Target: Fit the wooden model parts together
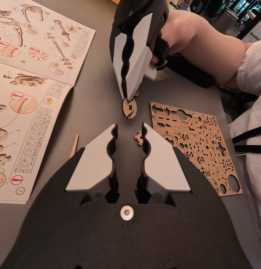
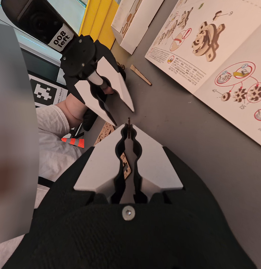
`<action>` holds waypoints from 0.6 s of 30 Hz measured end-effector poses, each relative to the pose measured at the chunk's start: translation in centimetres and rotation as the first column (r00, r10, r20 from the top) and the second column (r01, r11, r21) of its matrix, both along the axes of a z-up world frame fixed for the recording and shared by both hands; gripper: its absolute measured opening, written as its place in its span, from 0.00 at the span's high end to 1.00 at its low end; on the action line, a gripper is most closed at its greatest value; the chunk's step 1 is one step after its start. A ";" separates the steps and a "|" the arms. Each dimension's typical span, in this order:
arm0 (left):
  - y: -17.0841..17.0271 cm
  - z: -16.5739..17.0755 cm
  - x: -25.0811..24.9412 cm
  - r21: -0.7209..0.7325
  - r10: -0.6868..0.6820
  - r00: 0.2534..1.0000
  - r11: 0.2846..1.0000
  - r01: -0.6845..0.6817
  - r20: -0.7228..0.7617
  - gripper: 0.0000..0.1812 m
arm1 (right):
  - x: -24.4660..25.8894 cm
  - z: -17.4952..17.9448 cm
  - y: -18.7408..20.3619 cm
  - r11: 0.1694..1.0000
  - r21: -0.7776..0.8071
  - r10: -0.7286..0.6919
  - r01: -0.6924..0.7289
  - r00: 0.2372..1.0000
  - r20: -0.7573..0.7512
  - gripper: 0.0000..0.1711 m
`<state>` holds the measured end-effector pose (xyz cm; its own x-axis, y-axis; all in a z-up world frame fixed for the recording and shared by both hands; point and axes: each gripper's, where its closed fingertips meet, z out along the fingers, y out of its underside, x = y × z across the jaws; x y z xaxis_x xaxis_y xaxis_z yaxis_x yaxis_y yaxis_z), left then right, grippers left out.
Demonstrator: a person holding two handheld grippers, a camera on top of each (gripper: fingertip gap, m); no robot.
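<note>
Open instruction booklet (image 1: 39,69) lies on grey table (image 1: 95,101).

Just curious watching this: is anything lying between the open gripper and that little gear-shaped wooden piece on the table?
Nothing visible. The small gear piece lies on bare table just beside the open left gripper, touching nothing but partly hidden by one fingertip.

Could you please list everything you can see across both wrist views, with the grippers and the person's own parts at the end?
Disc: one, tan wood with a cross slot, pinched on edge by the right gripper.
Small gear: one, tan, on the table by the left gripper's right finger.
Parts sheet: one, tan, flat on the table, right.
Stick: one, pale wood, beside the booklet.
Booklet: one, white, open, left.
Box: one, white, far edge.
Table: one, grey.
Left gripper: black and white, open, empty.
Right gripper: black and white, shut on the disc.
Hand: one, holding the right gripper.
Sleeve: white.
</note>
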<state>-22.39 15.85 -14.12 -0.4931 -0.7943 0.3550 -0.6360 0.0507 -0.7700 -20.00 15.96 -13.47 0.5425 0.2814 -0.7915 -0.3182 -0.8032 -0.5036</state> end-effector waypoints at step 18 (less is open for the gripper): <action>-0.1 0.0 0.0 -0.003 -0.003 1.000 1.000 0.003 -0.002 0.84 | -0.2 -0.4 -0.1 1.000 -0.006 0.016 -0.016 1.000 0.026 0.99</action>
<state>-22.38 15.76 -14.10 -0.4947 -0.7918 0.3582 -0.6374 0.0504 -0.7689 -20.19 15.83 -13.85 0.5585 0.2856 -0.7788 -0.2923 -0.8109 -0.5070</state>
